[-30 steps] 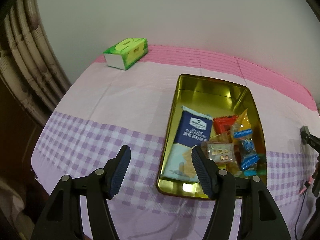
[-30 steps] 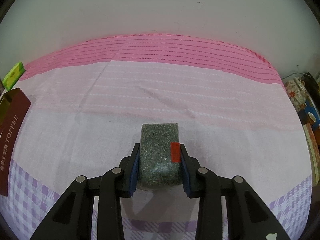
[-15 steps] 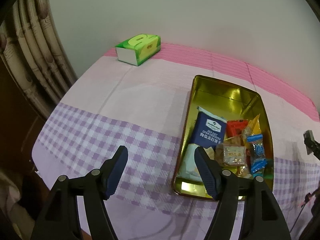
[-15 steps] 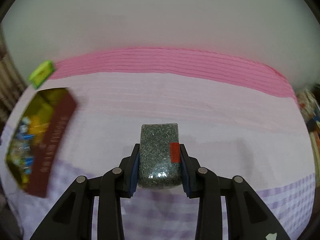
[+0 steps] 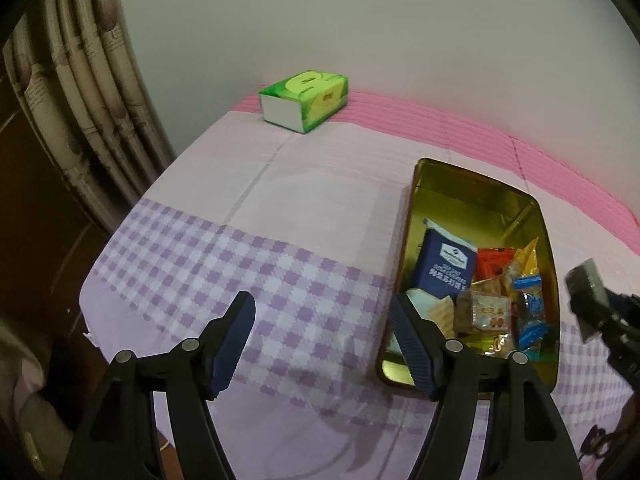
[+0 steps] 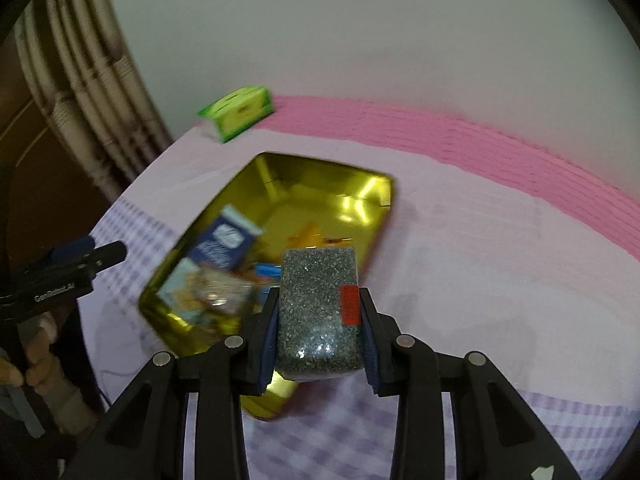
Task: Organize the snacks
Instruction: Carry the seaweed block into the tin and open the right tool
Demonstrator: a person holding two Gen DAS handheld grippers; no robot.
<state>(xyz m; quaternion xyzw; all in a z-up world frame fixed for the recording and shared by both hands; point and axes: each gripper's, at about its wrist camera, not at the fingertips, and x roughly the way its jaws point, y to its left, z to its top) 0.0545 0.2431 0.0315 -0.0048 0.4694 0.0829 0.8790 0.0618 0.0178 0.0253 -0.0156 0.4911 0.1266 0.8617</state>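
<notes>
Right wrist view showed my right tongs [image 6: 319,334] clamped on a dark speckled snack pack [image 6: 318,312] with a red label on its right side, held above the near right corner of the gold tin [image 6: 360,192]. The tin sat on the desk [image 6: 480,248] with its far half bare and a blue packet [image 5: 444,260], a red packet [image 5: 494,258] and several small wrapped sweets piled at its near end. In the left wrist view my left tongs [image 5: 322,340] stood apart with nothing between them, over the purple checked part of the cloth, just left of the tin's near left corner. A green tissue box [image 5: 306,100] lay at the desk's far left corner, by the wall.
</notes>
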